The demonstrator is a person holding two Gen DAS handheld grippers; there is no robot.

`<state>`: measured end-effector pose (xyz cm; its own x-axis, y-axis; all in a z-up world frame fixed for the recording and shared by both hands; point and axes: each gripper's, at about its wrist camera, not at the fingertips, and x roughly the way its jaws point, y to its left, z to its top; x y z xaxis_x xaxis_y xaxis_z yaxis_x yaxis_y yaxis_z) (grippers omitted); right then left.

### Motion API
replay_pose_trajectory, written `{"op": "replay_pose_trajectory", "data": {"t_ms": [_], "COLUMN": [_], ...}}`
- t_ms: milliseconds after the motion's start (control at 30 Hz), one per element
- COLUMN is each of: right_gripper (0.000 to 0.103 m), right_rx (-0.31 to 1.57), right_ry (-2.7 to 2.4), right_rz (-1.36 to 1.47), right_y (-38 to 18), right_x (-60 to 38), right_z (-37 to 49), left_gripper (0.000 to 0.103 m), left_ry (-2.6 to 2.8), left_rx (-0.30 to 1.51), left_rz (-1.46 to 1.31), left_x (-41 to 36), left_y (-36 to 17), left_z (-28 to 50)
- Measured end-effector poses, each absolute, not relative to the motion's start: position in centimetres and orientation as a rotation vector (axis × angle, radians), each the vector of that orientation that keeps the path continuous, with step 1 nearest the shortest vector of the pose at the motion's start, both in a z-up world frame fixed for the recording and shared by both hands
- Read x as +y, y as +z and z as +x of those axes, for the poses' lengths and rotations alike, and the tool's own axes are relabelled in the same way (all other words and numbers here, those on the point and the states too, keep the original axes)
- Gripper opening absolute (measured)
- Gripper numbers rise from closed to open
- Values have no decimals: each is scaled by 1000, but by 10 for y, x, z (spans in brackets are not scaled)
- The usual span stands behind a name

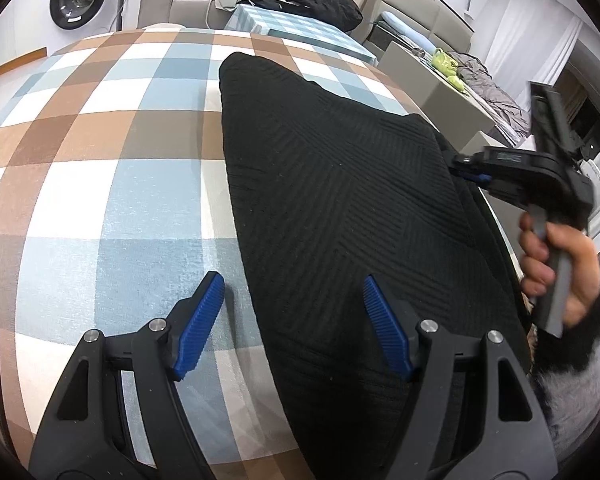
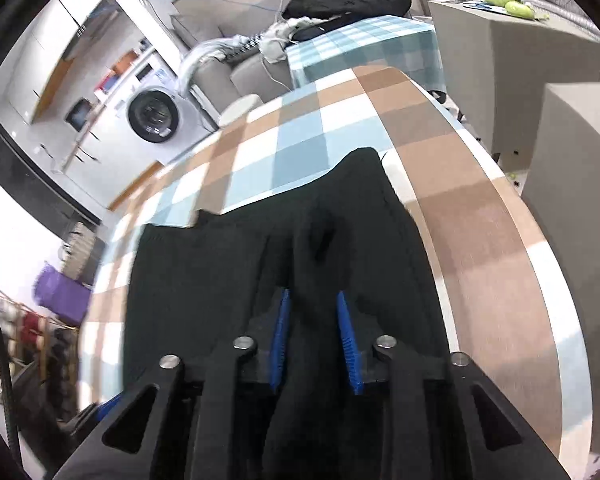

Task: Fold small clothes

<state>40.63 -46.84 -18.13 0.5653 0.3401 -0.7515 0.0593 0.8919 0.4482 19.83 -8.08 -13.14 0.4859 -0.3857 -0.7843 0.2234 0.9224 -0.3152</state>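
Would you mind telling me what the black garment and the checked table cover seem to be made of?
The garment looks like a matte ribbed knit, probably a sweater: fine raised lines run in angled panels. The cover looks like a smooth printed cloth or vinyl sheet with a faint sheen; which one I cannot tell.

A black ribbed garment lies on the checked counter. The left gripper hovers with jaws spread wide across the garment's near left edge. The right gripper pinches its far right edge.
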Motion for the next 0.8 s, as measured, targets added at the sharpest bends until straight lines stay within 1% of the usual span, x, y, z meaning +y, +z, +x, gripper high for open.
{"op": "replay_pose_trajectory", "data": {"t_ms": [33, 67, 100, 167, 200, 233, 333, 367, 433, 667, 800], "right_gripper": [7, 6, 5, 5, 5, 5, 6, 9, 14, 14, 14], "right_rx": [976, 981, 956, 847, 835, 862, 1019, 1027, 1007, 1078, 1069], "right_ry": [167, 177, 198, 252, 256, 240, 171, 176, 191, 333, 409], "right_rz": [460, 476, 487, 460, 456, 454, 525, 549, 541, 484, 456], "right_y": [-185, -187, -184, -164, -161, -163, -190, -192, -186, -189, -186], "right_x": [-468, -467, -467, -463, -463, -464, -476, -480, -483, -475, -469], "right_z": [413, 420, 422, 422, 423, 427, 441, 439, 424, 339, 298], "left_gripper": [70, 70, 70, 70, 70, 70, 70, 70, 70, 70, 70], "left_ry": [-373, -371, -370, -369, -368, -368, -371, -374, -379, -391, -386], "left_rx": [997, 996, 996, 992, 992, 992, 989, 989, 990, 977, 985], "left_rz": [-182, -184, -184, -188, -190, -191, -183, -181, -179, -185, -177], "left_x": [-79, -78, -77, -76, -75, -75, -76, -77, -78, -82, -84], "left_y": [-132, -131, -131, -131, -132, -132, -132, -132, -132, -133, -132], "left_z": [199, 199, 199, 200, 200, 200, 200, 199, 199, 206, 207]}}
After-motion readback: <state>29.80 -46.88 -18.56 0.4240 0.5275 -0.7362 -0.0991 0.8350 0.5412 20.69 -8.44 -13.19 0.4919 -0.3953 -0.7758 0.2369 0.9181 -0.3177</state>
